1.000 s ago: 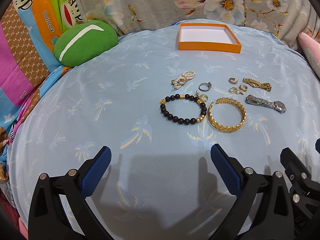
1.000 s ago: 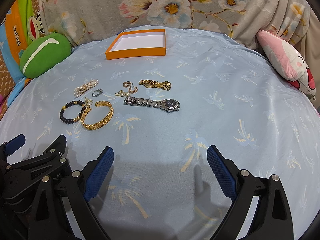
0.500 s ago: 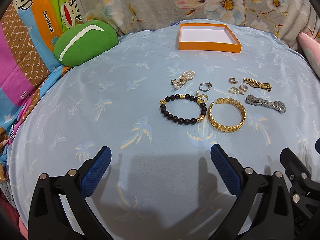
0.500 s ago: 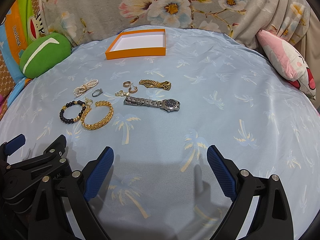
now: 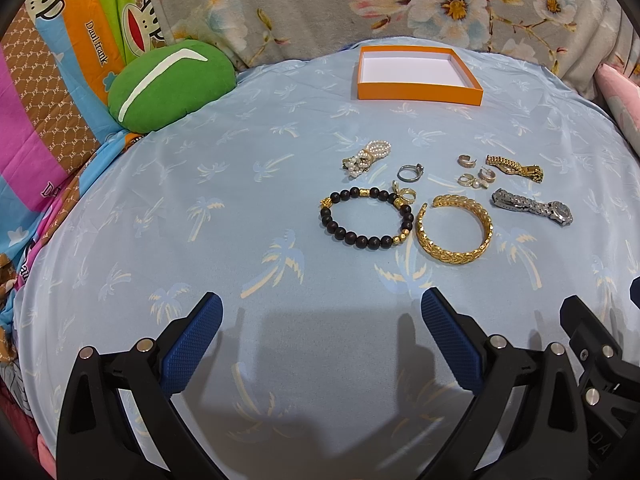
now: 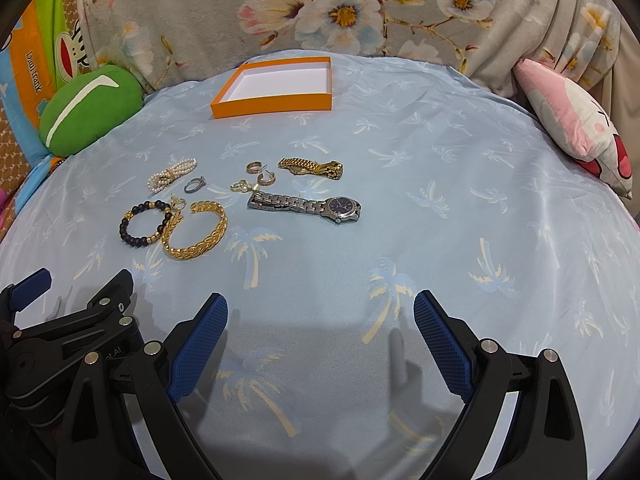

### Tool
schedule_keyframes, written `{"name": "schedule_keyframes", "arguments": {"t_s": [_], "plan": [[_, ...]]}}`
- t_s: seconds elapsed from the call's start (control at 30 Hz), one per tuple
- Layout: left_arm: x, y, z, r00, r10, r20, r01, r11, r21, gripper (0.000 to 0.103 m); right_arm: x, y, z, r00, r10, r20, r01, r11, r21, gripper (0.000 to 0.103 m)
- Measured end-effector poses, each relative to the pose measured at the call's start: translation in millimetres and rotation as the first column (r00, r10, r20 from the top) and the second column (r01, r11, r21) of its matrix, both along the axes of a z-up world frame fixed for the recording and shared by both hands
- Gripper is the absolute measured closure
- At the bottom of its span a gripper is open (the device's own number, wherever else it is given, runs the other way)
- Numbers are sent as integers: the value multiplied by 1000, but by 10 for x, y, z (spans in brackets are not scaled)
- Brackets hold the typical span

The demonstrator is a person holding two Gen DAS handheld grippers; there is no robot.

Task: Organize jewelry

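Gold bangle (image 5: 454,229), open-ended, braided, lying flat

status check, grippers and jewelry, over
Left gripper open, right gripper open, both holding nothing. Jewelry all loose on the blue cloth; orange box holds none. Nothing blocking the way to the pieces.

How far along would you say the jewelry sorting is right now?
Nothing looks done: the orange box holds nothing. Nothing is in hand; the left gripper and right gripper are open. Left: the beaded bracelet, gold bangle, watch and smaller pieces lie on the cloth.
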State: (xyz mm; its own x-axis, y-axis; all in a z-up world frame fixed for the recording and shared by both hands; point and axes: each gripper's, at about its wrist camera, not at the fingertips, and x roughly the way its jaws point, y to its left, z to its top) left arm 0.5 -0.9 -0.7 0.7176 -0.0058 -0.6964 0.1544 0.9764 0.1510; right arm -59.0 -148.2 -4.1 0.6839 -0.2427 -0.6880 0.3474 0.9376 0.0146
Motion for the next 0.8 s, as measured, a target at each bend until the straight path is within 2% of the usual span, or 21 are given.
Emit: {"name": "schedule_keyframes", "arguments": {"t_s": [0.7,0.8], "plan": [[-4,0,4,1000,6,2,-6,1000,3,5,12,-9,-1,1000,4,-3,-4,1000,4,11],[-10,23,0,1000,6,3,-6,1000,-16,5,15,-1,-32,1000,10,-5,-10,1000,10,11]]}}
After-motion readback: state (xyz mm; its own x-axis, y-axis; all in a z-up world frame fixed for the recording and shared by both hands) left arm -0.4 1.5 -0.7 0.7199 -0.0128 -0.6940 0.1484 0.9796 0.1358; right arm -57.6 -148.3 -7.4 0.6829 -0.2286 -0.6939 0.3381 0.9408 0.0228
